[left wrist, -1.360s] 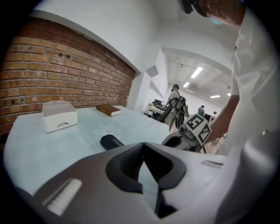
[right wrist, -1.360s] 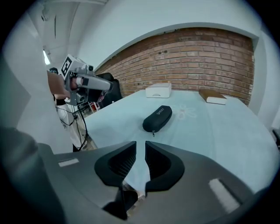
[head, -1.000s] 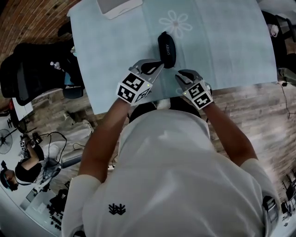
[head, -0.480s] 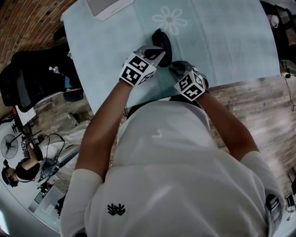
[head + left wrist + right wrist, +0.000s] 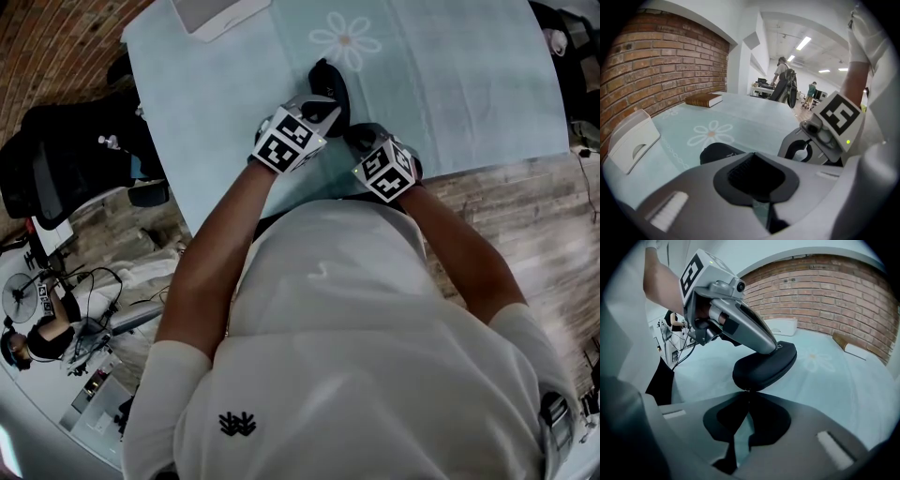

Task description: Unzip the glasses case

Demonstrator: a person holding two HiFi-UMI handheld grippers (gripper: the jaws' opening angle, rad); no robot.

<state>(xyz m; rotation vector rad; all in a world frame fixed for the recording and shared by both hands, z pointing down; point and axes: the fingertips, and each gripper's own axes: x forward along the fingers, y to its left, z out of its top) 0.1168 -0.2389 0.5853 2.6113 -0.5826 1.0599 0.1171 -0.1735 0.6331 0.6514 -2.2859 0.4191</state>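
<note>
Head view: the glasses case [image 5: 327, 75] lies on the pale blue tablecloth [image 5: 450, 84] in the upper middle of the frame, just below the printed flower [image 5: 345, 39]. Compared with one second ago, both tongs are now higher in the frame and right at the case. In the last half second almost nothing more moves. The left gripper [image 5: 322, 105] has its tip on the case, and the right gripper [image 5: 353, 139] meets the case's near end from the lower right. So the approach seems finished and contact is made.

Left gripper view: its jaws are pressed together. Only a thin slit of cloth shows under the pads and nothing is between them. The case is a dark hump just behind them, left of centre. The right gripper stands at the right of the frame.

Right gripper view: the case fills the middle, and I see no open gap along its edge. The left gripper rests with its tip on top of the case. The right jaws are pressed together exactly at the case's near end and appear to pinch a small zip pull [image 5: 747, 390]. It is very tiny, so this is my judgement.

One tong steadies the case and the other seems to have the pull, so the unzipping itself is not yet begun. What remains is to draw the pull along the edge. The case may slide on the cloth if the left tip presses too weakly.
</note>
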